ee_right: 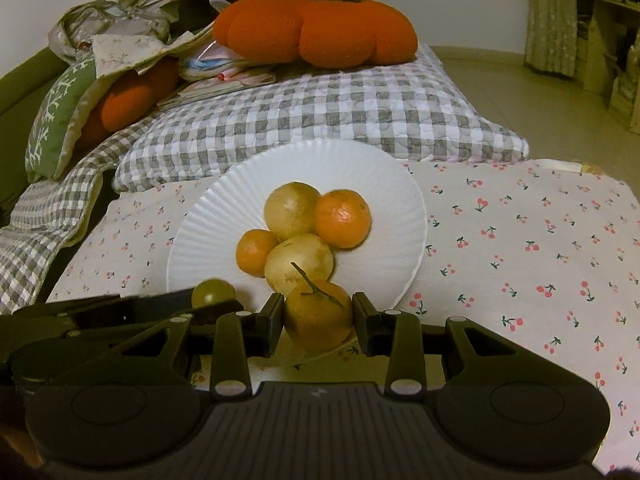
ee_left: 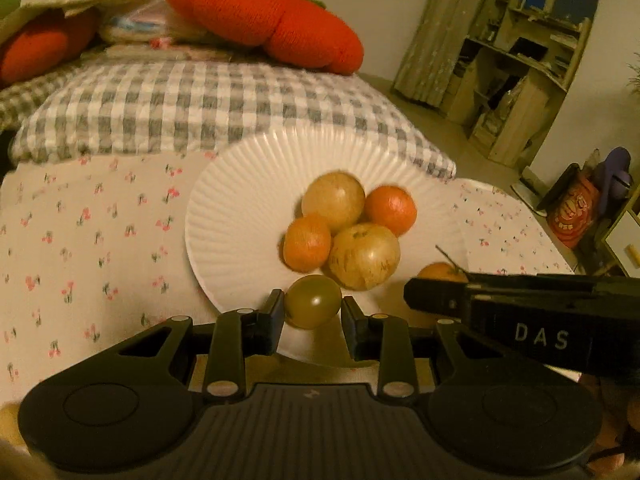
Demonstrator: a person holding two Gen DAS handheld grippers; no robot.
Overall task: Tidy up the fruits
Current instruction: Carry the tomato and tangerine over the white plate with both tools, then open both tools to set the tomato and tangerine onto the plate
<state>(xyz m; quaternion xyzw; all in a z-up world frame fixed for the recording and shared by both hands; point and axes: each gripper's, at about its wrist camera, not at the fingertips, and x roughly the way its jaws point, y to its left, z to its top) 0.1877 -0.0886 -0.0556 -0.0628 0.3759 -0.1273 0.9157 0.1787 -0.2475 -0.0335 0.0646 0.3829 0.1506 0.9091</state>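
My left gripper (ee_left: 312,307) pinches green tomato (ee_left: 312,301), right gripper (ee_right: 318,317) pinches stemmed mandarin (ee_right: 318,316), both at plate (ee_left: 240,184) rim, 6 o'clock. Release there, probably rolls off.

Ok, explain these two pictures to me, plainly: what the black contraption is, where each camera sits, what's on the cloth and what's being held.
The black parts are two hand-held grippers, each carrying its own camera looking along its fingers. The left gripper pinches a small green fruit. The right gripper pinches a stemmed orange. Both hover at the near edge of a white ribbed plate on a cherry-print cloth. The plate holds two oranges and two pale yellow fruits.
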